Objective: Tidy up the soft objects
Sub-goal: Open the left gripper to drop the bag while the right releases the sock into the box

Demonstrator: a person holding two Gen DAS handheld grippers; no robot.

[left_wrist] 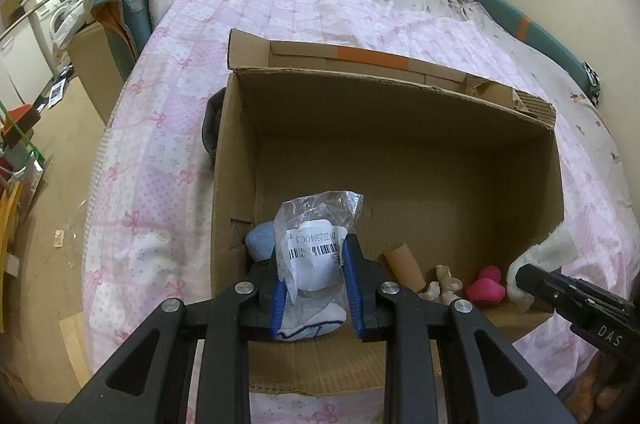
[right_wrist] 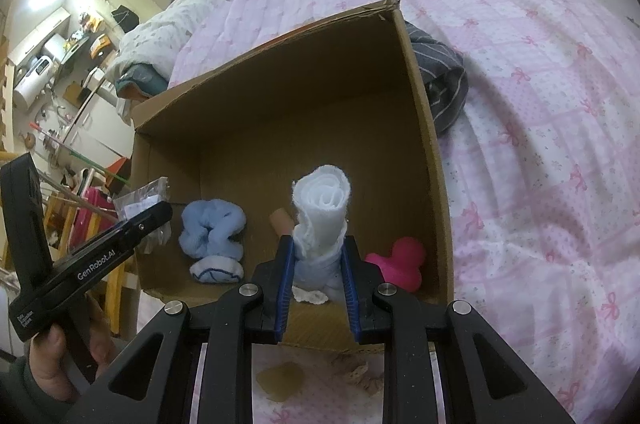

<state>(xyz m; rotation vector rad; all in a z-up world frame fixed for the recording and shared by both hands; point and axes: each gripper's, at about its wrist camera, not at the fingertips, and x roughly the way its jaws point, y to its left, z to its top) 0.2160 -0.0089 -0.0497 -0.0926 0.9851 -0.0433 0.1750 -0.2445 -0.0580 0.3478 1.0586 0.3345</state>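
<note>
The left gripper [left_wrist: 314,260] pinches a clear plastic bag with a barcode label [left_wrist: 316,244], and the right gripper [right_wrist: 318,256] pinches a rolled white towel [right_wrist: 322,208], both over the open brown cardboard box [right_wrist: 424,128]. On the box floor beyond lie a fluffy light-blue scrunchie [right_wrist: 212,228], a white sock with a dark trim [right_wrist: 216,270] and a pink heart-shaped toy [right_wrist: 398,262]; the box sits on a pink bow-patterned quilt [right_wrist: 540,144].

The right gripper [right_wrist: 316,244] clamps a rolled white towel [right_wrist: 322,208] upright over an open cardboard box [right_wrist: 424,128] on a pink quilt [right_wrist: 540,144]. Inside lie a blue scrunchie [right_wrist: 212,230], a white sock [right_wrist: 217,270] and a pink heart toy [right_wrist: 398,262]. The left gripper [right_wrist: 152,220] pinches a clear plastic bag [right_wrist: 140,202].
</note>
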